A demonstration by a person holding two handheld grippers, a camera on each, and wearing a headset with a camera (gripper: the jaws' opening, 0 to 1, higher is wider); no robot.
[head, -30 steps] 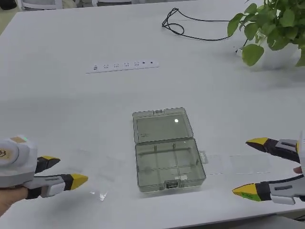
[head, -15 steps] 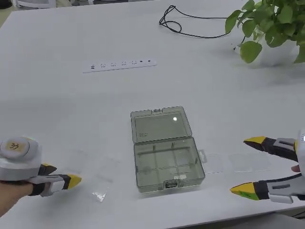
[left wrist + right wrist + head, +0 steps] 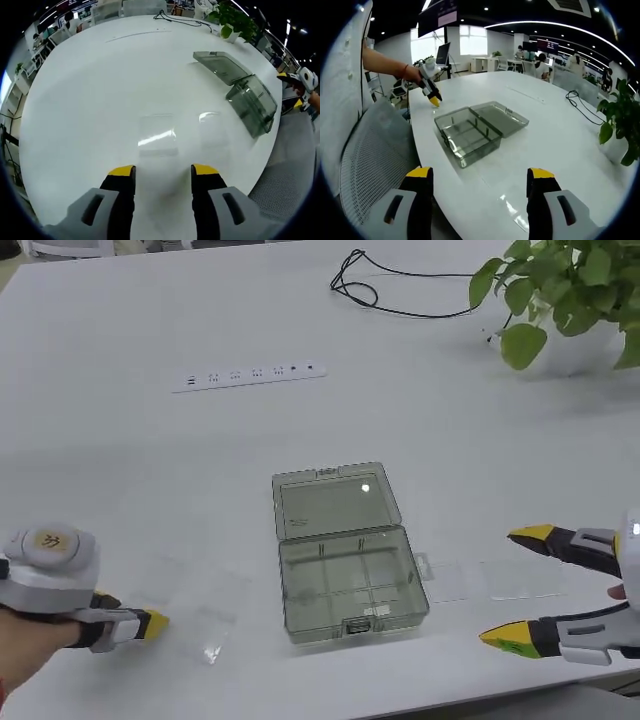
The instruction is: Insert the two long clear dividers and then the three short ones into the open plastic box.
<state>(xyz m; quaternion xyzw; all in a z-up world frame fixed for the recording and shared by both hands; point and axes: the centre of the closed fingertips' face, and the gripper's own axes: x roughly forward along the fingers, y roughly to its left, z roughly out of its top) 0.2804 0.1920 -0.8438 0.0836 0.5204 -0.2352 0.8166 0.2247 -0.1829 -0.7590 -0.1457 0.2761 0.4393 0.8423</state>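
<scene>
Left claw, open, points straight at a clear divider lying flat just ahead, near the front edge of the surface. Right claw is also open and empty.

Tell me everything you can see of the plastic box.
The plastic box is smoky grey, see-through and roughly square. It rests on the white table. Its hinged lid is open and laid back on the far side. Faint grid lines show inside the base; I cannot tell whether they are ribs or dividers. A pale latch sits at the near edge. Nothing grips it.
</scene>
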